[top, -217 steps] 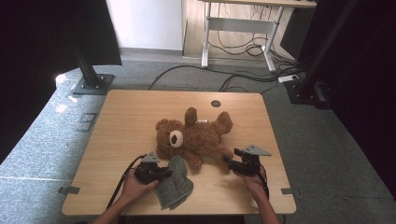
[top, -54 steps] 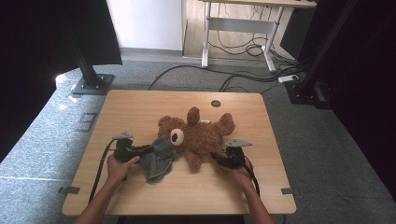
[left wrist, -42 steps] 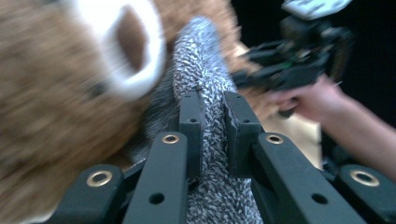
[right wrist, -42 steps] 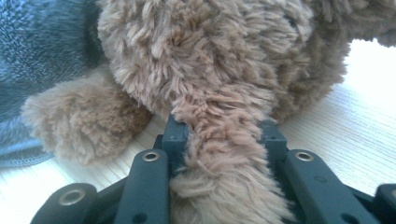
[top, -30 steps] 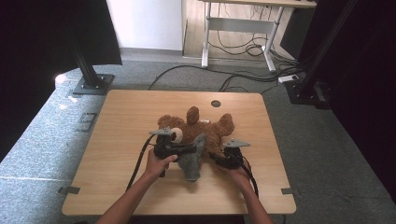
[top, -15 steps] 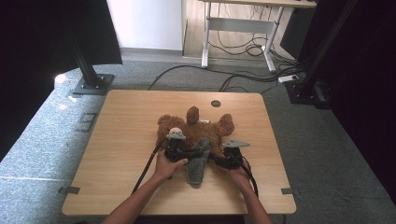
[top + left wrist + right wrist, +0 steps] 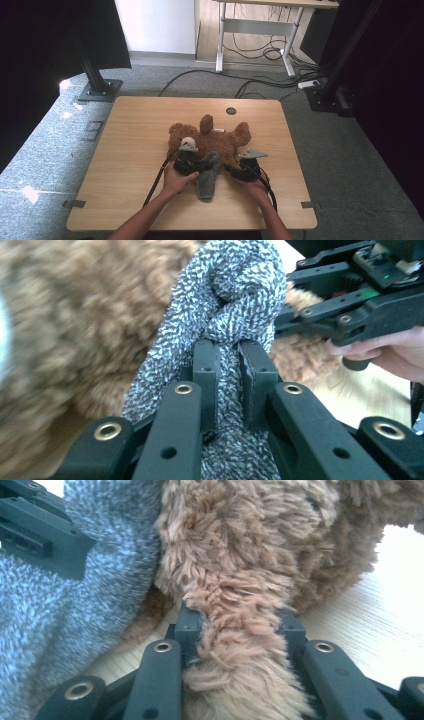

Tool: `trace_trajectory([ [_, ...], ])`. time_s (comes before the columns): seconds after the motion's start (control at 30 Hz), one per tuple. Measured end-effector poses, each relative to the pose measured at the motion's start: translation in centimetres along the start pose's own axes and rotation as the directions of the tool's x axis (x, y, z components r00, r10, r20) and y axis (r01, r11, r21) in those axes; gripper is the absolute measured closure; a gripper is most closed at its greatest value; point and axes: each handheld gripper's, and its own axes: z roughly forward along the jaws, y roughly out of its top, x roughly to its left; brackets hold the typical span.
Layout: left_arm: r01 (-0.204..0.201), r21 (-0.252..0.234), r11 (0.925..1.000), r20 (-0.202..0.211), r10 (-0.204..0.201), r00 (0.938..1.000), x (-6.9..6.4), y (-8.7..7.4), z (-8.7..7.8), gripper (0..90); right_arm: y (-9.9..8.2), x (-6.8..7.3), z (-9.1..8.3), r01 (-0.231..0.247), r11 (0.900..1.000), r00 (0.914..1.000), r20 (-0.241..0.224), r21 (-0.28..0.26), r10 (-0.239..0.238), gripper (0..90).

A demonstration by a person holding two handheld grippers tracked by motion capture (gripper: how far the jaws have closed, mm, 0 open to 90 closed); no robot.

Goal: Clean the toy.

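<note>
A brown teddy bear (image 7: 216, 137) lies flat in the middle of the wooden table (image 7: 135, 125). A grey knitted garment (image 7: 206, 172) drapes over its near side. My left gripper (image 7: 192, 161) is shut on a bunched fold of that grey garment (image 7: 235, 305), held against the bear's fur (image 7: 75, 315). My right gripper (image 7: 235, 171) is shut on one of the bear's furry limbs (image 7: 240, 625), with the bear's body (image 7: 260, 535) just beyond. The grey garment (image 7: 75, 595) and part of the left gripper's frame show at the left of the right gripper view.
A round cable hole (image 7: 231, 111) sits near the table's far edge. Black stand bases (image 7: 97, 90) and cables (image 7: 260, 82) lie on the carpet behind, with a desk frame (image 7: 250, 30) farther back. Bare table surface lies to the left and right of the bear.
My left gripper has carried the grey garment rightwards and over the bear's near side, ending close to the right gripper. The right gripper has stayed where it was on the limb.
</note>
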Motion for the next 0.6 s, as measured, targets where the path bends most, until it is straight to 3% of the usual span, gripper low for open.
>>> trace_trajectory([
  [0.3, 0.058, -0.004, 0.9983, -0.051, -0.058, 0.9970, 2.1, -1.4, -2.1, 79.5, -0.1, 0.0, -0.1, 0.012, 0.9999, 0.9999, -0.006, 0.006, -0.012, 66.6],
  [0.47, 0.117, -0.026, 0.9928, -0.110, -0.119, 0.9867, 5.0, -2.7, -4.7, 79.5, -0.3, -0.1, -0.2, 0.018, 0.9998, 0.9998, -0.011, 0.009, -0.018, 67.0],
  [0.6, 0.113, -0.021, 0.9934, -0.157, -0.115, 0.9809, 5.9, -3.5, -5.8, 79.5, -0.3, -0.1, -0.2, 0.022, 0.9997, 0.9997, -0.012, 0.012, -0.022, 67.0],
])
